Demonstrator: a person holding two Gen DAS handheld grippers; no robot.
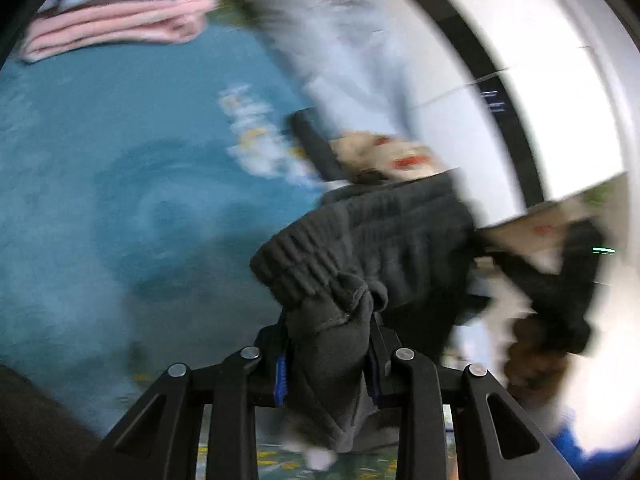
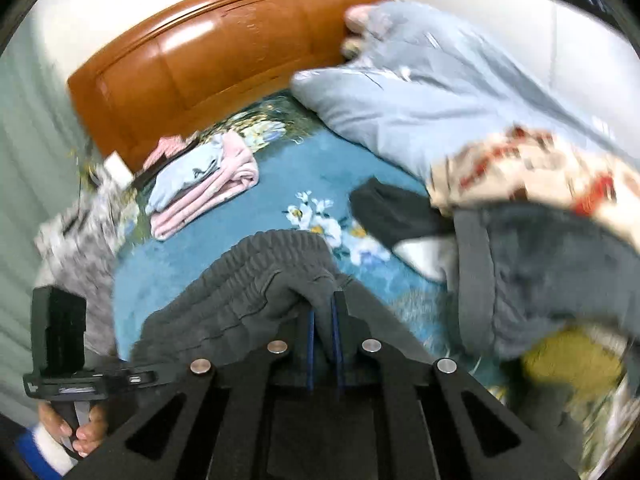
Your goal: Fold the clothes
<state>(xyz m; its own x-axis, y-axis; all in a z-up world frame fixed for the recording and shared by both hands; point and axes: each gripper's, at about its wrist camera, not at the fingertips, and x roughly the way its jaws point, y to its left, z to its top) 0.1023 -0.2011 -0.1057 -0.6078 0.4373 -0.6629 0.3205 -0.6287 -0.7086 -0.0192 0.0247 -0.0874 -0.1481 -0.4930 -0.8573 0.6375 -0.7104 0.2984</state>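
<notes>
Clothes under inspection: one dark grey garment (image 1: 360,232) with a ribbed elastic band, apparently fleece trousers, held off the bed between both tools. Left gripper (image 1: 328,344): fingers closed narrow on a bunched fold of the grey fabric, which fills the gap and spills below it. Right gripper (image 2: 324,308): fingers drawn close together, pinching the grey cloth at the band edge; the ribbed band (image 2: 256,268) drapes leftward from that pinch. In the right view the left tool and the hand (image 2: 76,428) gripping it show at the lower left.

Beyond the garment lies the bed, covered by a blue floral spread (image 2: 280,208). A folded pink and pale blue stack (image 2: 204,184) sits near the wooden headboard (image 2: 208,52). To the right is a loose heap: a pale blue pillow or quilt (image 2: 420,92), a cream patterned piece (image 2: 540,168) and a dark item (image 2: 392,208) partly beneath it. Both views are motion-blurred, so finer detail cannot be confirmed.

Handling judgement: the fabric is soft, thick and limp, light enough for two pinches, not slippery, not fragile. It will sag between grips and bunch readily. The ribbed band is the firmest hold; taking it at its two ends would keep the piece spread for laying flat on open bedspread.
</notes>
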